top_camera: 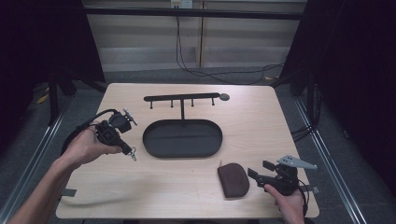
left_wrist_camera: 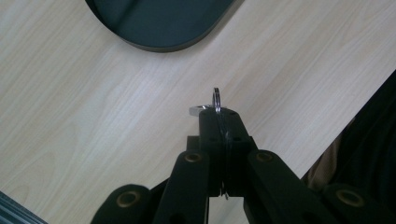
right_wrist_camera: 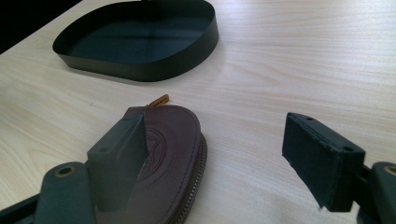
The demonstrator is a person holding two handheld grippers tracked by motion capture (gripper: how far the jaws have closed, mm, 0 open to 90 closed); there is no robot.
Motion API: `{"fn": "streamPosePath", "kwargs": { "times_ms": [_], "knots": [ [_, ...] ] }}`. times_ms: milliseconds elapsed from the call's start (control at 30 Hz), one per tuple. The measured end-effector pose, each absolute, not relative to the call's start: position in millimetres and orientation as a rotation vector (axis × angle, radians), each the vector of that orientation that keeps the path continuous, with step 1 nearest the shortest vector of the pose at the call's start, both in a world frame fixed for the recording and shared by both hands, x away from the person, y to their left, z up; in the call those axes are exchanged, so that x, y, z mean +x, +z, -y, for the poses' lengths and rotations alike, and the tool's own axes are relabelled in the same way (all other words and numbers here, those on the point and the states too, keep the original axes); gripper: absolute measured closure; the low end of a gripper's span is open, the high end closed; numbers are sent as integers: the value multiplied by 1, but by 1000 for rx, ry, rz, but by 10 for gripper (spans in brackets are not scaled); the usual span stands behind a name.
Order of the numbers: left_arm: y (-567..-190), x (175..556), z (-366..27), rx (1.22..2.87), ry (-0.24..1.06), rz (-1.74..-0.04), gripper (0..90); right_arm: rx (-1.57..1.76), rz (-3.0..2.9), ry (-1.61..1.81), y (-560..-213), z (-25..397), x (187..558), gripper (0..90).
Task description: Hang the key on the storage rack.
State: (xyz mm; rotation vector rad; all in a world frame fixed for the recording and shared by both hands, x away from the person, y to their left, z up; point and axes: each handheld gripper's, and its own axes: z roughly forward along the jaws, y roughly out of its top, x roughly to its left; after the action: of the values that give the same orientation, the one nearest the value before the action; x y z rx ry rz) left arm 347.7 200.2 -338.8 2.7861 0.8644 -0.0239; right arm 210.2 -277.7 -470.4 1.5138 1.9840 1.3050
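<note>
Shiny metal key ring (left_wrist_camera: 217,99); stitched brown leather pouch (right_wrist_camera: 168,154); matt pale wood table (right_wrist_camera: 299,60).

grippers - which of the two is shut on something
The left gripper: its fingers are pressed together on a metal key ring. The right gripper has its fingers spread wide beside the brown pouch, holding nothing.

A black oval tray (top_camera: 182,138) sits on the table (top_camera: 243,116) between both tongs, a hook rack (top_camera: 181,98) beyond it.

Left gripper (top_camera: 132,154) raised, fingers (left_wrist_camera: 233,135) pinched tight together; right gripper (top_camera: 256,171) low, its fingers (right_wrist_camera: 322,161) spread wide.
</note>
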Motion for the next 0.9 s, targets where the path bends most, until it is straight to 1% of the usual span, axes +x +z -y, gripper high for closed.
{"fn": "streamPosePath", "kwargs": {
  "times_ms": [100, 367, 900],
  "knots": [
    [-335, 351, -200, 2770, -24, -881, 894, 1514, -1983, 1309, -470, 278, 210, 217],
    [-326, 362, -193, 2800, -6, -869, 893, 1510, -1981, 1311, -470, 278, 210, 214],
    [-311, 381, -180, 2829, -21, -884, 894, 1521, -1977, 1311, -470, 279, 210, 204]
  ]
}}
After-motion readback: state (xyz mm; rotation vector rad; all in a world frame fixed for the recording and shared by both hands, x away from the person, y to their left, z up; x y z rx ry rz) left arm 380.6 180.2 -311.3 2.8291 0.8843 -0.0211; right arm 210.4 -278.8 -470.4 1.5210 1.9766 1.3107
